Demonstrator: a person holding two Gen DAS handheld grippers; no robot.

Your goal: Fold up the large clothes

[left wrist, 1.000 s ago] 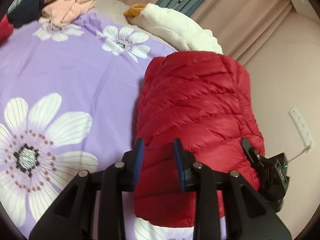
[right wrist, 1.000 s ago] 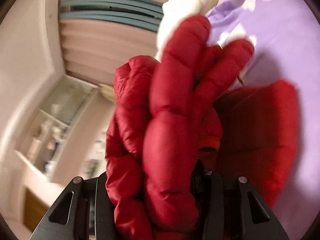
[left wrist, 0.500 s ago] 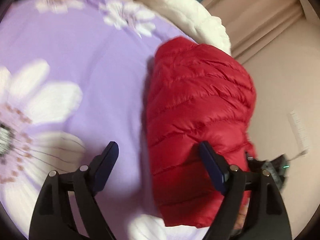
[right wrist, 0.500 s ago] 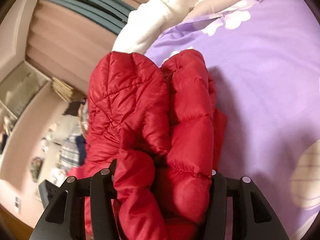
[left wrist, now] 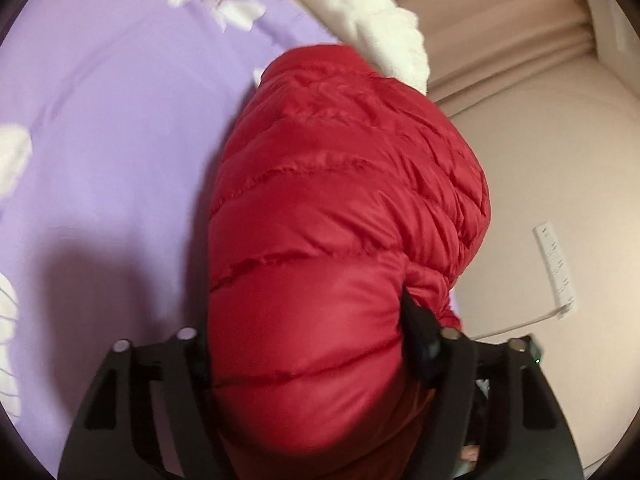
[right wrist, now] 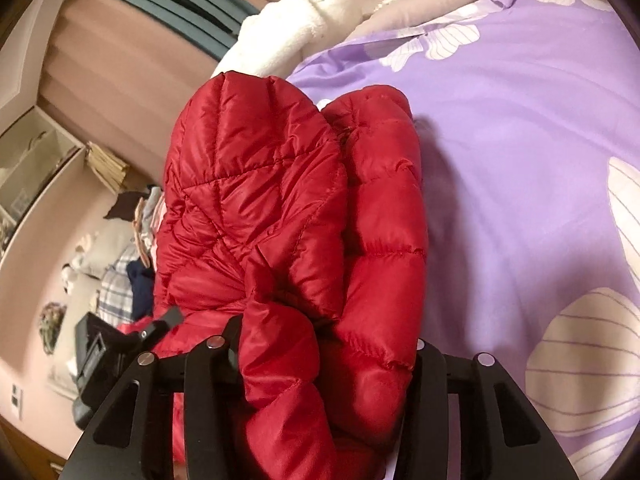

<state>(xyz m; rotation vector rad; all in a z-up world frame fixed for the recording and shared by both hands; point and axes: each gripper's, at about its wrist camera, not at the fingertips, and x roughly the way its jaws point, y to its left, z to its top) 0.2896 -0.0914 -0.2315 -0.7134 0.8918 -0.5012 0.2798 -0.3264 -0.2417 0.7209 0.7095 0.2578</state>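
Jacket: I see a red quilted down jacket (left wrist: pixel 344 208) folded into a thick bundle, lying on the purple floral bedspread (left wrist: pixel 120 160) at the bed's edge; it fills the frame centre in both wrist views.

Left gripper: the left gripper (left wrist: pixel 308 344) straddles the near end of the bundle. One finger sits at 7 o'clock against the jacket's left flank, the other at 4 o'clock pushed into the fabric, which puckers around it. The jaws have just been closing, with the jacket between them; I read them as clamped on the padded roll.

Right gripper: the right gripper (right wrist: pixel 324 356) holds a bunched part of the same jacket (right wrist: pixel 280 208). Red padding swells up from between the fingers and hides the pads; both fingers lie hard against the cloth. The jaws have just narrowed a little on it. I call it clamped on the jacket.

Jacket shape, right view: two puffy lobes stand side by side toward 12 o'clock, a seam fold between them.

Other gripper seen: in the right view, a black piece of the left unit shows at 8 o'clock, touching the jacket's lower left edge.

Bed: white flower prints lie at 3 and 5 o'clock in the right view.

Fleece: a white fleece item (right wrist: pixel 288 32) lies just beyond the jacket at 12 o'clock, touching its far end in the left view.

Background: curtain (left wrist: pixel 500 32) at 1 o'clock in the left view; a heap of clothes (right wrist: pixel 128 272) at 9 o'clock in the right view, blurred.
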